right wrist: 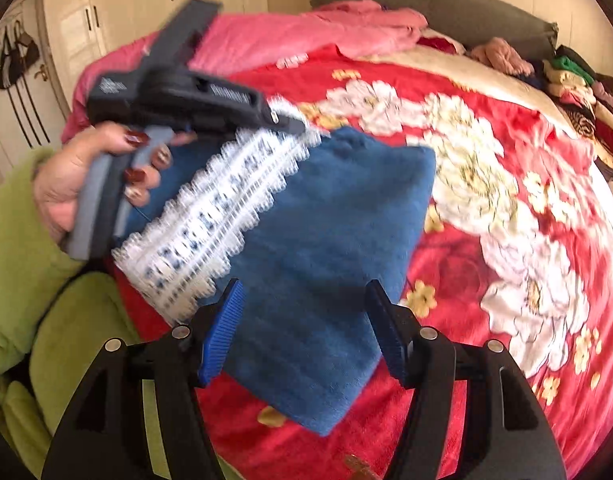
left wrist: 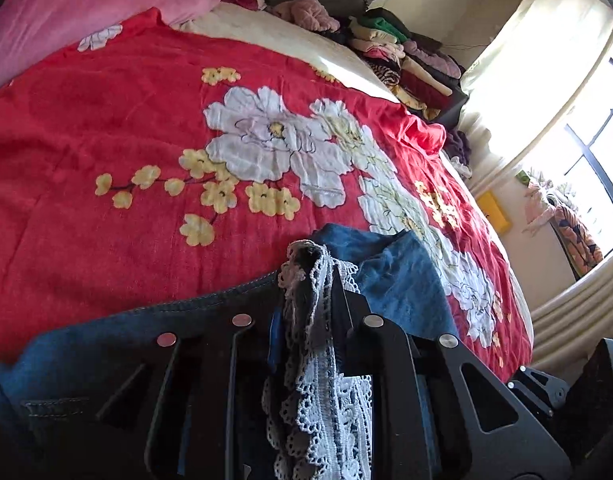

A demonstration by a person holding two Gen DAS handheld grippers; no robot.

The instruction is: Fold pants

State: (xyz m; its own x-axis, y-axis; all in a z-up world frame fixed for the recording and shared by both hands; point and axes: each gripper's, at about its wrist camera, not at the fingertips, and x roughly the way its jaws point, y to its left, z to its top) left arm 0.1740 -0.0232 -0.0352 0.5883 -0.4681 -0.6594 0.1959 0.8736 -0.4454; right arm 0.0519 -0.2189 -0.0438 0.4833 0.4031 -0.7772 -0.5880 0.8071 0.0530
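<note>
The pants are blue denim [right wrist: 330, 248] with a white lace hem [right wrist: 210, 216], folded over on a red flowered bedspread [right wrist: 506, 128]. My left gripper [left wrist: 310, 260] is shut on the lace hem [left wrist: 318, 360] and lifts that end; in the right wrist view the left gripper [right wrist: 290, 122] is held by a hand with red nails. The blue denim [left wrist: 398, 280] lies beyond its tips. My right gripper [right wrist: 302, 320] is open, its blue-padded fingers [right wrist: 222, 332] astride the near edge of the folded denim without gripping it.
The bedspread [left wrist: 106, 152] covers most of the bed. A pink blanket [right wrist: 306, 36] lies at the head. A stack of folded clothes [left wrist: 406, 64] sits at the far right edge. Green sleeve [right wrist: 22, 240] at left. Window and curtain [left wrist: 546, 80] at right.
</note>
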